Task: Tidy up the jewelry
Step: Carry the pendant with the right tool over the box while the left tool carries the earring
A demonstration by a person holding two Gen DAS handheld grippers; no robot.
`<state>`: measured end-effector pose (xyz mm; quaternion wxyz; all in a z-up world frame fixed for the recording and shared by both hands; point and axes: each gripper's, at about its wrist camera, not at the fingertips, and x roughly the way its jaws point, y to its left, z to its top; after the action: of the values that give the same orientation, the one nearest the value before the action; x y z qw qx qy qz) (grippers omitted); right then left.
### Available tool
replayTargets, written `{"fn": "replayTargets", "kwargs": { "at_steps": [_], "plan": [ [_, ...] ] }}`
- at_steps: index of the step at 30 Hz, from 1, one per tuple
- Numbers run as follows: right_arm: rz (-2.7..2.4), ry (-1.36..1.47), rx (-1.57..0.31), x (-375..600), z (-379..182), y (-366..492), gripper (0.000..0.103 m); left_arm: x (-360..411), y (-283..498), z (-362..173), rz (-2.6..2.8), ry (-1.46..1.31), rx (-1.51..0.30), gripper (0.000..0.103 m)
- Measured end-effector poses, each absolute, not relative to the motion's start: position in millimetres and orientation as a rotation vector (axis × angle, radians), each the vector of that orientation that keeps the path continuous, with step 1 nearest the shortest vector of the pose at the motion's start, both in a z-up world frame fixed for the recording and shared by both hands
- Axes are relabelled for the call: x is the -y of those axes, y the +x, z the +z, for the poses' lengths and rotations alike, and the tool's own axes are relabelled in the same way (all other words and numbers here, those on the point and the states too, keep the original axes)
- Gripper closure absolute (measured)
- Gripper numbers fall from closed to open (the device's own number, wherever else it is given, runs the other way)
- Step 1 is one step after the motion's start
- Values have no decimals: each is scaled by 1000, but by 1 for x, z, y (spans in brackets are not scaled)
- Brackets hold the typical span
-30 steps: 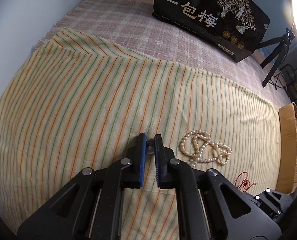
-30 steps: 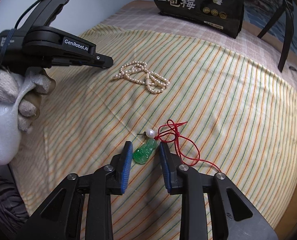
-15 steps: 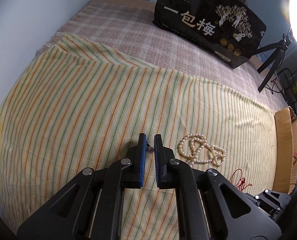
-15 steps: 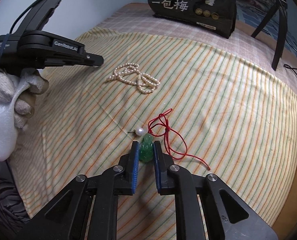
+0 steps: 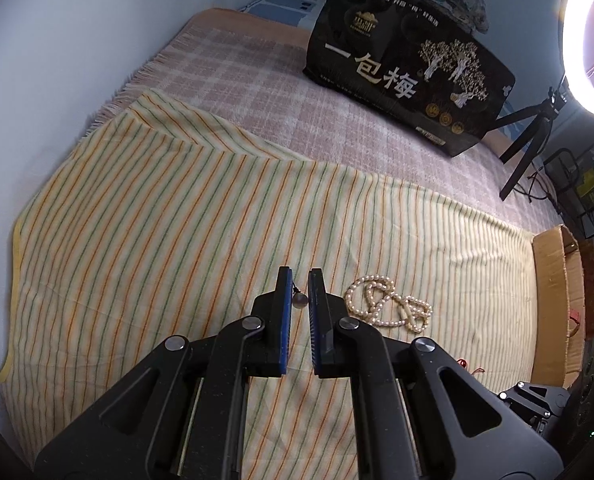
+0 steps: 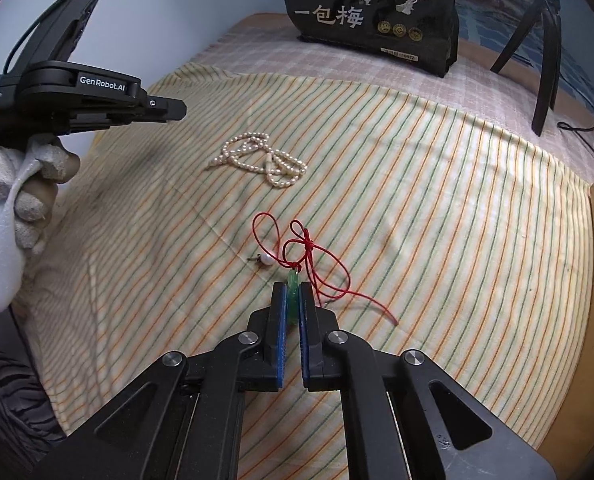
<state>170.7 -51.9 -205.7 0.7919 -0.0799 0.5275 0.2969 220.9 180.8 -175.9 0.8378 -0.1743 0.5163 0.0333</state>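
My left gripper (image 5: 300,270) is shut on a small grey pearl earring (image 5: 300,300) and holds it above the striped cloth (image 5: 177,240). From the right wrist view the left gripper (image 6: 177,110) hangs at the upper left in a gloved hand (image 6: 25,184). A pearl necklace (image 5: 389,306) lies coiled just right of it, and it also shows mid-cloth as the necklace (image 6: 257,156). My right gripper (image 6: 292,286) has its jaws closing tight on a green jade pendant (image 6: 293,279), pinched between the pads. Its red cord (image 6: 317,264) trails in loops on the cloth. A second white pearl earring (image 6: 265,259) lies left of the cord.
A black printed bag (image 5: 409,80) stands at the far end on a pink checked blanket (image 5: 237,68). A ring light (image 5: 593,40) on a tripod (image 6: 545,60) stands at the far right. A cardboard box (image 5: 553,280) borders the cloth's right edge. A wall runs along the left.
The right jaws closed from wide apart onto the green pendant, and the red cord shifted with it. The left gripper rose a little with the earring still between its jaws.
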Motion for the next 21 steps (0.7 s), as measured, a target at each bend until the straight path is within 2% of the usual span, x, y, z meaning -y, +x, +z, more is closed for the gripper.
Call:
{"fn": "replayTargets", "kwargs": {
  "at_steps": [13,21],
  "plan": [
    [597,-108,-1005,80,-150,176,99,-188,206,-127,13,-438,-980,97],
    [579,-93,-916,99,-108,164,99,-162,186,-88,-45,-398,-897,97]
  ]
}}
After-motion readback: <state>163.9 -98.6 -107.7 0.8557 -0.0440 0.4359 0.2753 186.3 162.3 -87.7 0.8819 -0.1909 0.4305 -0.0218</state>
